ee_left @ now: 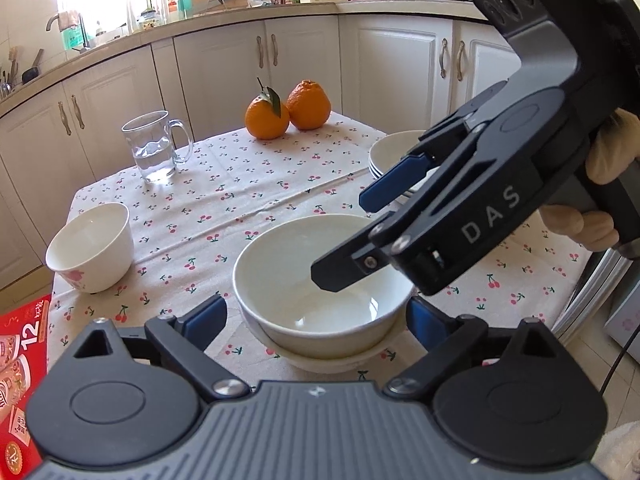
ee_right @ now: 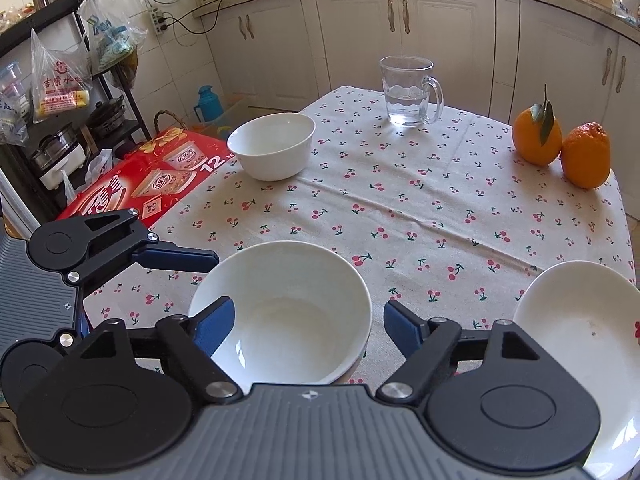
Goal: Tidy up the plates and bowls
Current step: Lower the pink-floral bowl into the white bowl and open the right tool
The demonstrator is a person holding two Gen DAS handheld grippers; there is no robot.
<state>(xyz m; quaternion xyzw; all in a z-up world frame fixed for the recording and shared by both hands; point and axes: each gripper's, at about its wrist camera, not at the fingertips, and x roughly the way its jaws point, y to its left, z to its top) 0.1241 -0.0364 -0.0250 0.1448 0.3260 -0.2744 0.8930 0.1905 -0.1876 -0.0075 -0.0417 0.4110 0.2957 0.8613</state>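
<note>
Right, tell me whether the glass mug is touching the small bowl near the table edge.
Apart. The right wrist view shows a strip of bare tablecloth between the glass mug and the small bowl.

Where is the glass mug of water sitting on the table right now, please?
The glass mug stands upright at the table's far edge, between the lone white bowl to its left and the two oranges to its right in the right wrist view.
</note>
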